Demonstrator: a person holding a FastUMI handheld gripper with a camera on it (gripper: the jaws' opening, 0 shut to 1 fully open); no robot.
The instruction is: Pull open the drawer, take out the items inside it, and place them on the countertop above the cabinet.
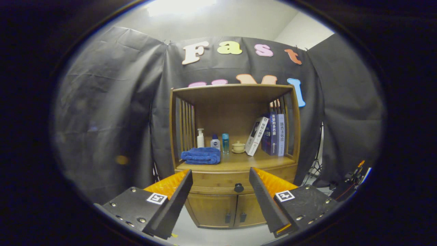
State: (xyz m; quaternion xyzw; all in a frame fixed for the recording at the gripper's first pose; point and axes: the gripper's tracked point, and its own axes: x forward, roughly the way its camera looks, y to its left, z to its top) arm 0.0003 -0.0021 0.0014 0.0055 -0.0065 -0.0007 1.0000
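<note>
The gripper (220,191) is standing with its fingers wide apart and holding nothing, facing a wooden cabinet (235,205). The drawer (218,180) is sitting shut just under the countertop (239,163), and its dark round knob (238,187) is showing in the gap between the fingers, still beyond their tips. Whatever is lying inside the drawer is hidden behind its front.

The knob looks small and rounded, so the fingers are likely to slide off it if they close off-centre or too shallow, and a crooked pull may jam the drawer. The countertop is also getting crowded: a folded blue towel (201,155) is lying at its front left corner, a white pump bottle (200,138), a small white bottle (215,141) and a blue bottle (225,142) are standing behind it, a small lidded cup (238,147) is sitting mid-shelf, and books (269,135) are leaning at the right side. The bare front strip seems the safest landing place; reaching deeper may topple the bottles.
</note>
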